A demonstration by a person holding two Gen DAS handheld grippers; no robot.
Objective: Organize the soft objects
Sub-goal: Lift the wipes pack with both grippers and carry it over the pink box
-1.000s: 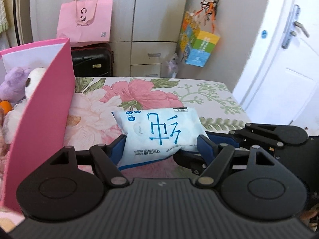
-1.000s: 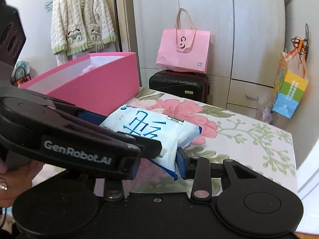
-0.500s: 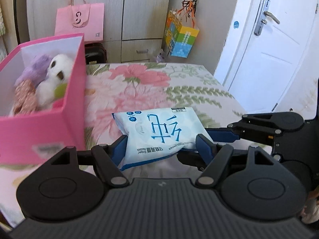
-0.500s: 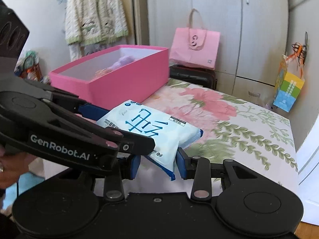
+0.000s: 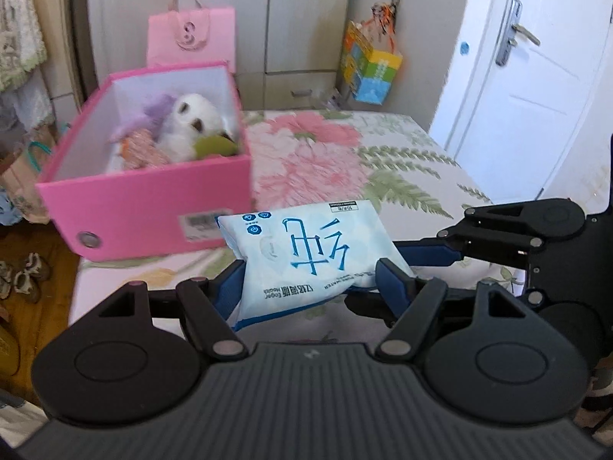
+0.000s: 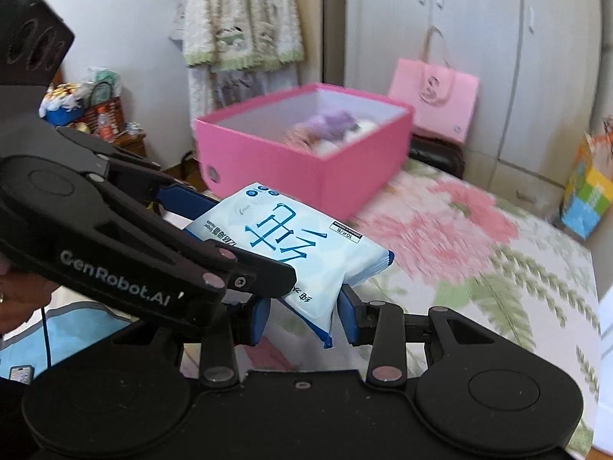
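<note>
Above floral bed (image 5: 402, 161), one wipes pack (image 5: 306, 257), two grippers

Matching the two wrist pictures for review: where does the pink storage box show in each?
Left wrist view: pink storage box, upper left, open top showing plush toys.
Right wrist view: same box, upper middle, beyond the wipes pack.
Shared landmark: pink shopping bag at the wardrobe behind it.
</note>
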